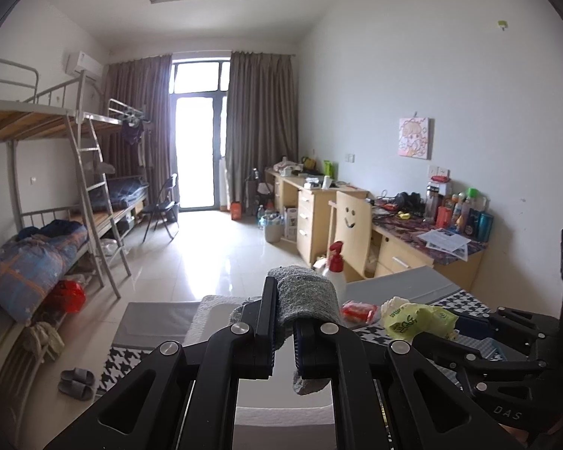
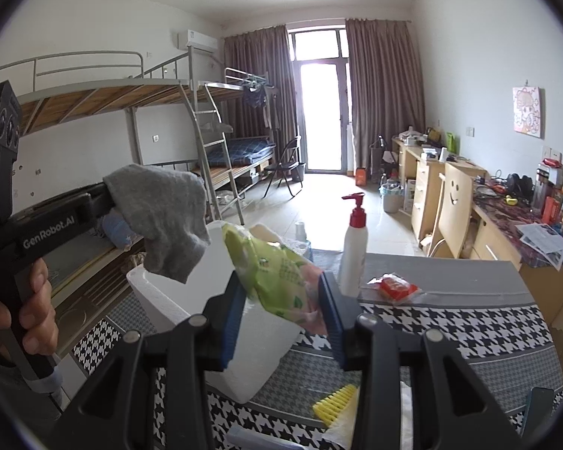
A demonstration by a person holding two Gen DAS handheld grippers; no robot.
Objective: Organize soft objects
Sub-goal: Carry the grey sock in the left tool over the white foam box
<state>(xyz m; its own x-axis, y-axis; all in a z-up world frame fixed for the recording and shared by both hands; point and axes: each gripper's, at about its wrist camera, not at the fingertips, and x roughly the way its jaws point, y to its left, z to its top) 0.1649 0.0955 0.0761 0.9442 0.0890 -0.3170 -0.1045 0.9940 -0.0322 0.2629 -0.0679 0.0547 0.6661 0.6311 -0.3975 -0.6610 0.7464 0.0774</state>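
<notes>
My left gripper point(image 1: 284, 322) is shut on a grey sock point(image 1: 307, 300) and holds it in the air; in the right wrist view the sock point(image 2: 161, 217) hangs from that gripper above the left end of a white foam box point(image 2: 244, 337). My right gripper point(image 2: 281, 300) is shut on a green tissue pack point(image 2: 274, 270) over the same box. The pack also shows in the left wrist view point(image 1: 413, 318), held by the right gripper.
A houndstooth-covered table point(image 2: 469, 330) carries a white pump bottle with a red top point(image 2: 353, 243), a red packet point(image 2: 394, 287) and a yellow brush point(image 2: 337, 401). Bunk beds point(image 2: 112, 105) stand to the left, desks point(image 2: 506, 232) along the right wall.
</notes>
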